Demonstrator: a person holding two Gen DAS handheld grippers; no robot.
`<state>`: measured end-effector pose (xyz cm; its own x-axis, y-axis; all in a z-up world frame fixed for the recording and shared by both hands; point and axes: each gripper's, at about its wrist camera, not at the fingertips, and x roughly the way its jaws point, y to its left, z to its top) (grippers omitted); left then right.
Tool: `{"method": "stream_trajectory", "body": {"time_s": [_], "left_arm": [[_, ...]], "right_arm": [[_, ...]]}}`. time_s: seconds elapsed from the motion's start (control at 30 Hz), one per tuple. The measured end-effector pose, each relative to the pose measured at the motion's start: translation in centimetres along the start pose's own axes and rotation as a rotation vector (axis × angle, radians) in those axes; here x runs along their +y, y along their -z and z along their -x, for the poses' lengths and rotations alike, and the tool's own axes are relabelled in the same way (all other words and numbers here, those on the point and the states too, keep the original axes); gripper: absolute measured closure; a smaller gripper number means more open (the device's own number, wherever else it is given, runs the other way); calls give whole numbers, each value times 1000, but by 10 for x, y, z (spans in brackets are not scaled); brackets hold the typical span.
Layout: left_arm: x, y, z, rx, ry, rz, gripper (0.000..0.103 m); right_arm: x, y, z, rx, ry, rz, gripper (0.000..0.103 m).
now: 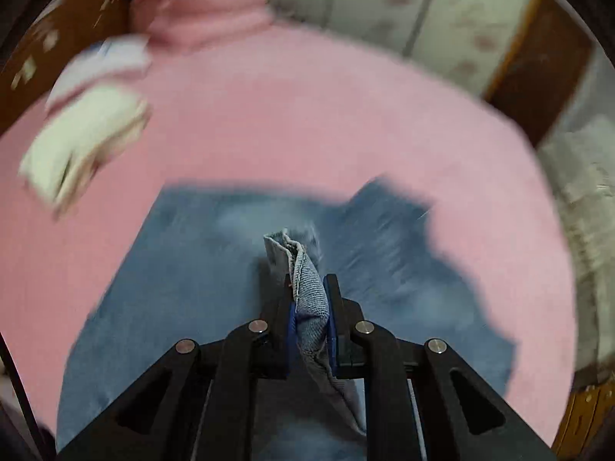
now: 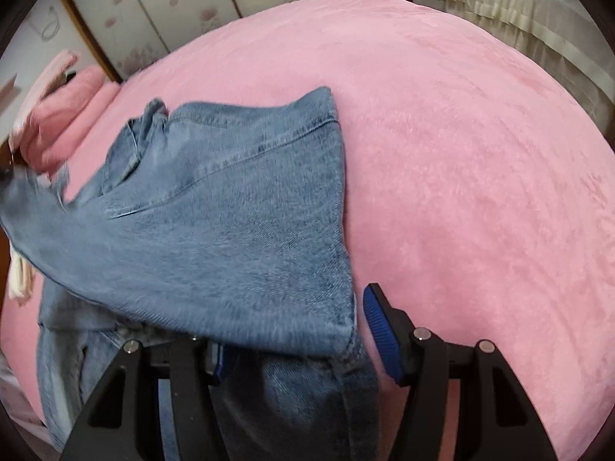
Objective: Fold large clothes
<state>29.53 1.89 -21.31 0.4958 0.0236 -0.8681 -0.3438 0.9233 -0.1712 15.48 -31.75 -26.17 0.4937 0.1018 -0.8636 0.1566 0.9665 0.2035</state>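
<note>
Blue jeans (image 2: 230, 211) lie on a pink bedspread (image 2: 461, 153). In the left wrist view my left gripper (image 1: 309, 284) is shut on a bunched fold of the jeans' hem (image 1: 307, 292), lifted above the blurred rest of the jeans (image 1: 192, 288). In the right wrist view my right gripper (image 2: 296, 322) stands open at the near edge of the jeans. The denim drapes over its left finger and hides it. The blue right pad (image 2: 380, 330) is bare and just clear of the cloth's edge.
A stack of folded pale clothes (image 1: 84, 142) lies at the left on the bed. Pink pillows (image 2: 65, 115) sit at the far left corner. Floral sliding doors (image 2: 173, 7) and a cream frilled cloth (image 2: 519, 19) stand beyond the bed.
</note>
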Motion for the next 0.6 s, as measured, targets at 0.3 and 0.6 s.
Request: {"method": "stream_trajectory", "body": {"time_s": [0.3, 0.6], "left_arm": [[66, 62, -81, 191, -61, 47, 85], [87, 38, -50, 125, -158, 86, 66]], "right_arm": [[-10, 10, 5, 74, -34, 68, 43], [-20, 10, 43, 74, 71, 18, 46]]}}
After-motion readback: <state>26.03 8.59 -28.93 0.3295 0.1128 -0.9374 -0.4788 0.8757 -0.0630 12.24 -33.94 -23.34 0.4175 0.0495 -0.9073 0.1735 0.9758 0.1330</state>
